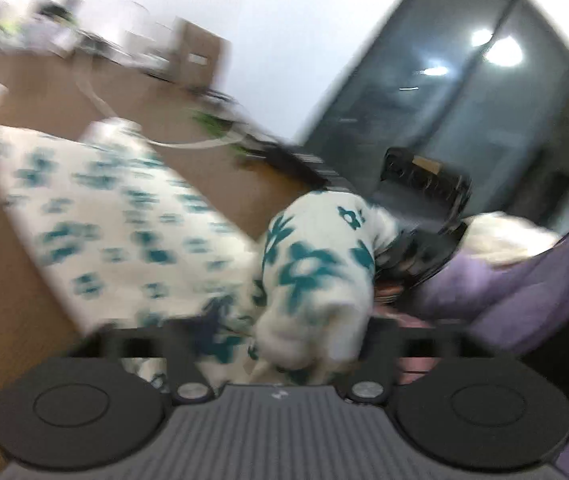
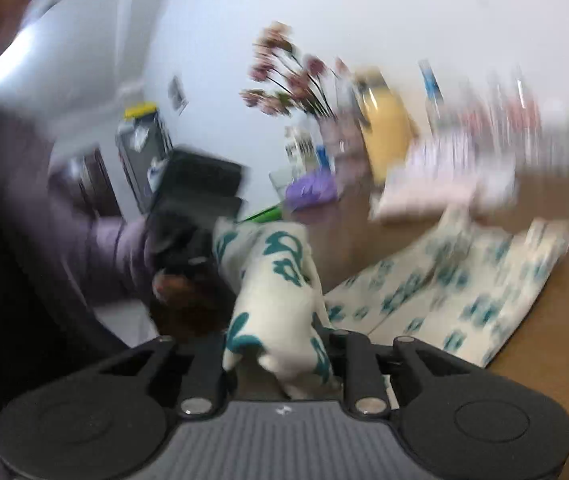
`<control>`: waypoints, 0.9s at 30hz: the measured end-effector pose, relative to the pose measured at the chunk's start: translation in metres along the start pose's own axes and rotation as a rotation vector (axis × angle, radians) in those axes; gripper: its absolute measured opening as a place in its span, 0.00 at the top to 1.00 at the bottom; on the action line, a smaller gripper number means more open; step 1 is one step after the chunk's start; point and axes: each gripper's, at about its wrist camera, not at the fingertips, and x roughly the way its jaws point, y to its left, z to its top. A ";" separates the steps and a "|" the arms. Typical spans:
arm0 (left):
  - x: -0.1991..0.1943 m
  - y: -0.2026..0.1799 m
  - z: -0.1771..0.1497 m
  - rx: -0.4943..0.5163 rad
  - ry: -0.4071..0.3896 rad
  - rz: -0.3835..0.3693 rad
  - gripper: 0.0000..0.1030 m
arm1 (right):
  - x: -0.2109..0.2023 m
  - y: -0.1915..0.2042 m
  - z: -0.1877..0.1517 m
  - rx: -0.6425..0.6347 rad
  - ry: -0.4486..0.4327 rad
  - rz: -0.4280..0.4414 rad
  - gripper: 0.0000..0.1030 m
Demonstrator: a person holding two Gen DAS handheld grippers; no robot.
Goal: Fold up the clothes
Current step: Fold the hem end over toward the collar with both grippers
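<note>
I've got L gripper (image 1: 308,344) & R gripper (image 2: 280,360) both clamped on floral garment (image 1: 124,216), bunched above wooden table (image 1: 0,280).

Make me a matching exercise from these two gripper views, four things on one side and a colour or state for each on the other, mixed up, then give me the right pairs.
Things:
1. garment
2. person's sleeve
3. flowers
4. table

Descriptions:
A. pinkish, on dark stems
B. purple
C. white with teal flower print, held at one end by both grippers
D. brown wood

Pairs: 1-C, 2-B, 3-A, 4-D

The left gripper and right gripper each pinch a bunch of the fabric.
</note>
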 end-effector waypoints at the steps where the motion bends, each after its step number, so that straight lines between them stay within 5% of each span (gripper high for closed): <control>1: -0.007 -0.010 -0.007 0.059 -0.007 0.056 0.01 | 0.001 -0.004 0.002 0.009 0.004 0.022 0.81; 4: -0.017 -0.029 -0.025 0.156 -0.032 0.139 0.01 | 0.001 -0.018 0.004 0.076 0.001 0.067 0.81; 7: -0.019 -0.030 -0.036 0.026 -0.082 0.149 0.07 | 0.001 -0.033 0.005 0.169 -0.042 0.105 0.81; 8: -0.020 -0.030 -0.038 -0.020 -0.096 0.143 0.15 | 0.002 -0.036 0.007 0.194 -0.047 0.117 0.81; 10: -0.026 -0.017 -0.039 -0.133 -0.096 0.059 0.71 | 0.004 -0.047 0.014 0.249 -0.046 0.134 0.81; 13: -0.028 0.026 -0.027 -0.367 -0.088 -0.020 0.67 | 0.015 -0.075 0.026 0.397 -0.039 0.086 0.79; 14: -0.028 0.032 -0.024 -0.385 -0.086 0.005 0.60 | 0.018 -0.084 0.030 0.447 -0.037 0.069 0.78; 16: -0.031 0.029 -0.019 -0.327 -0.081 0.072 0.32 | 0.027 -0.097 0.030 0.494 -0.028 0.070 0.78; 17: -0.033 0.029 -0.018 -0.312 -0.096 0.067 0.30 | 0.033 -0.100 0.029 0.502 -0.019 0.078 0.78; 19: -0.037 0.029 -0.017 -0.283 -0.125 0.056 0.37 | 0.042 -0.107 0.023 0.536 0.012 0.075 0.79; 20: -0.034 0.030 -0.017 -0.305 -0.112 0.062 0.48 | 0.046 -0.111 0.019 0.556 0.030 0.053 0.79; 21: -0.030 0.033 -0.017 -0.319 -0.085 0.070 0.71 | 0.050 -0.114 0.015 0.576 0.050 0.027 0.79; 24: -0.024 0.041 -0.017 -0.356 -0.071 0.095 0.68 | 0.037 -0.111 0.012 0.596 0.006 -0.005 0.65; 26: -0.032 0.042 -0.016 -0.375 -0.125 0.113 0.53 | 0.018 -0.103 0.015 0.579 -0.028 -0.073 0.41; 27: -0.038 0.041 -0.014 -0.381 -0.162 0.125 0.46 | 0.012 -0.098 0.014 0.571 -0.041 -0.117 0.40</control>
